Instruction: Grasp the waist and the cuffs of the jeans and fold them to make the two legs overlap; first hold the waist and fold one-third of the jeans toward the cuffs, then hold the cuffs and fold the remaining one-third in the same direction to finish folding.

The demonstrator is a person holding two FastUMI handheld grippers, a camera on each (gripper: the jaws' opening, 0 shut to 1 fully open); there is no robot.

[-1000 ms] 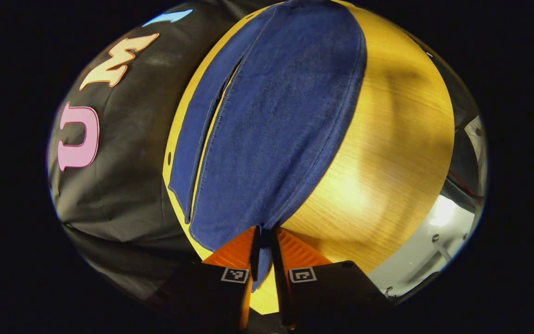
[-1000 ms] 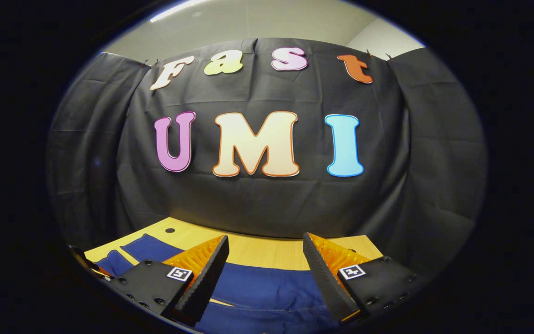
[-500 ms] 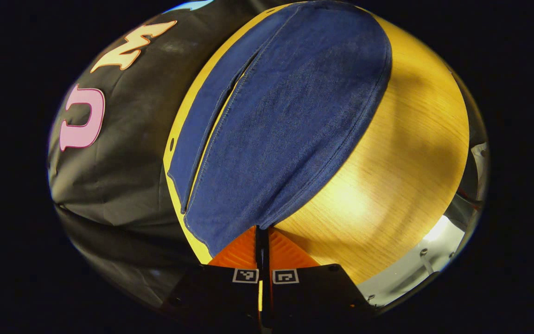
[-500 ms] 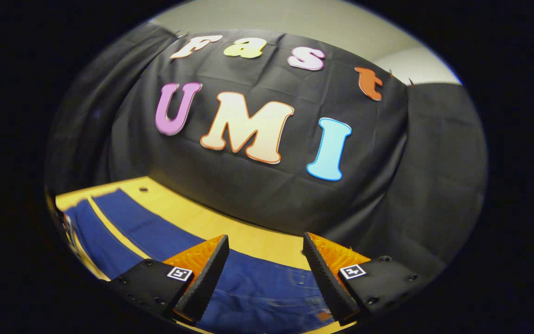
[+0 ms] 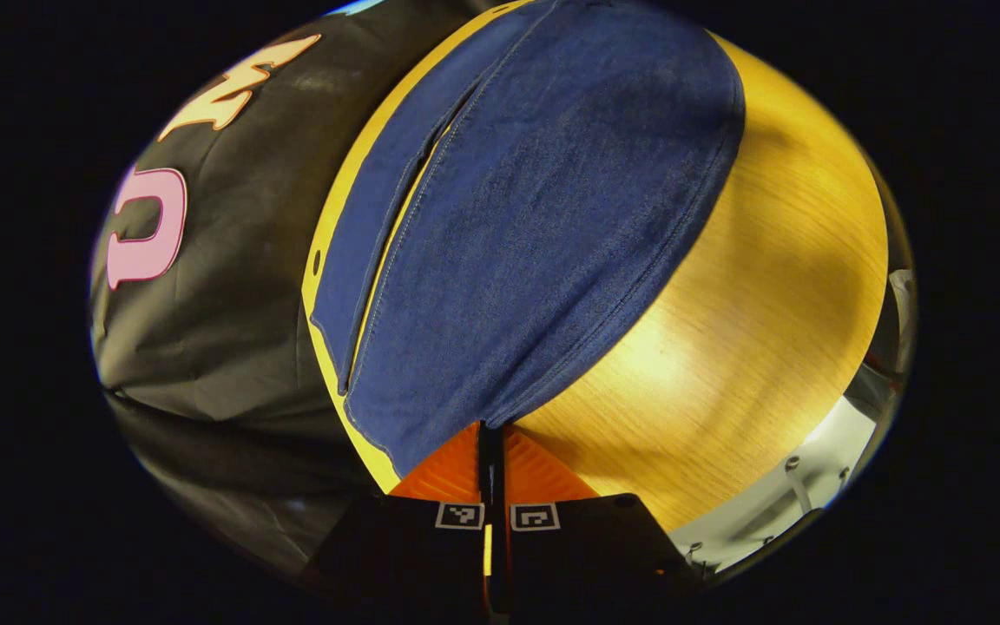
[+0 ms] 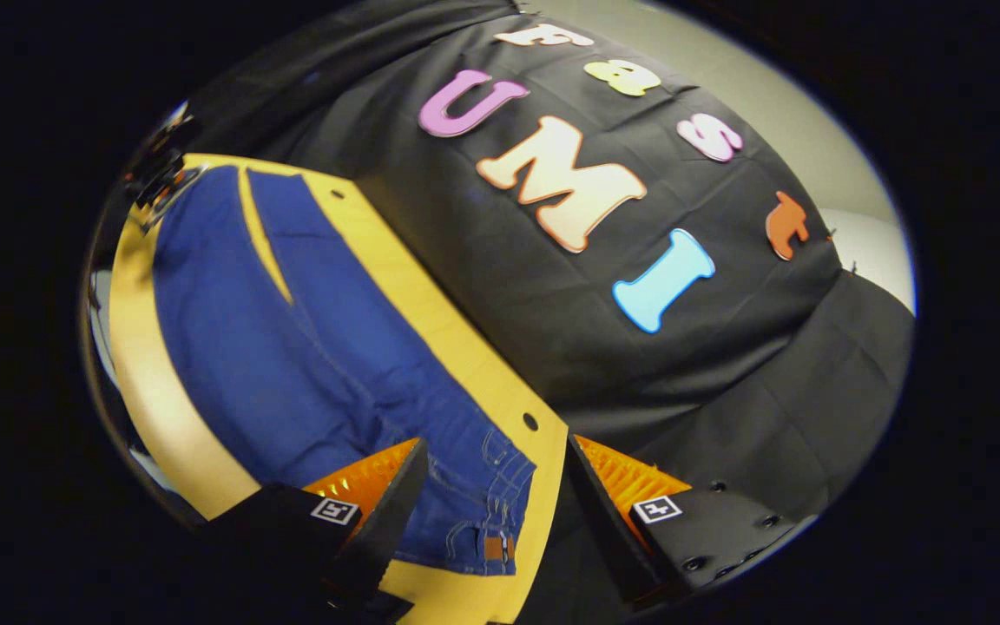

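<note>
The jeans lie flat on the desk, and everything here is placed from them. Their long axis runs straight away from the left tool, which sits at the cuff end. It is clenched on the hem of the nearer leg, both fingers pressing the denim where the cloth narrows into them. The other leg lies just beside the held one, on the side towards the booth wall, with a thin strip of desk showing between them.

At the far end of that same axis, in the right gripper view, the waist with its belt loops and pockets lies nearest the right tool. That tool hangs above it, released, jaws wide apart and touching no cloth; the legs stretch away from it towards the far cuffs.

So each tool has its own end of the jeans, left at the cuffs, right at the waist. I judge the leg-over-leg fold waits on the right tool closing on the waist, since only one end is gripped.
</note>
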